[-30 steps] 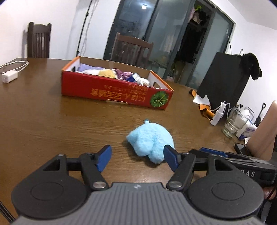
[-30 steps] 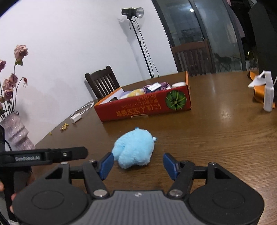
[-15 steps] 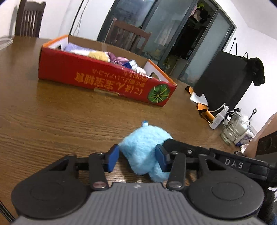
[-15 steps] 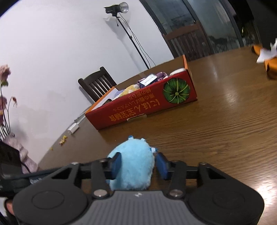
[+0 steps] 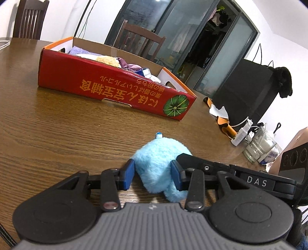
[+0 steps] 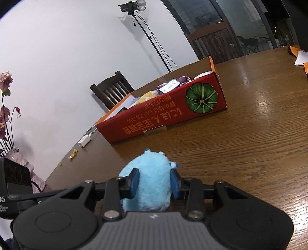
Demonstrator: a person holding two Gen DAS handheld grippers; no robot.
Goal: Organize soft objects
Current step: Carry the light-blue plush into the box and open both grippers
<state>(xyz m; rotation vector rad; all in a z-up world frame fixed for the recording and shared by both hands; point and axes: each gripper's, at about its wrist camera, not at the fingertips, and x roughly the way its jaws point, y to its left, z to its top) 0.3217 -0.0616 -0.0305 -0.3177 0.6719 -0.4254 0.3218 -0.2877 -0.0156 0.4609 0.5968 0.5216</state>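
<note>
Your left gripper [image 5: 152,174] has its blue pads pressed into both flanks of the blue plush toy [image 5: 160,165], which sits on the wooden table [image 5: 57,134]; your right gripper [image 6: 154,181] squeezes the same toy [image 6: 149,180] from the other side; ahead of both lies the red cardboard box [image 5: 107,90] with soft items inside; left of your right gripper stands a vase of flowers [image 6: 7,123]; dark chairs and a light stand [image 6: 134,7] back the table.
</note>
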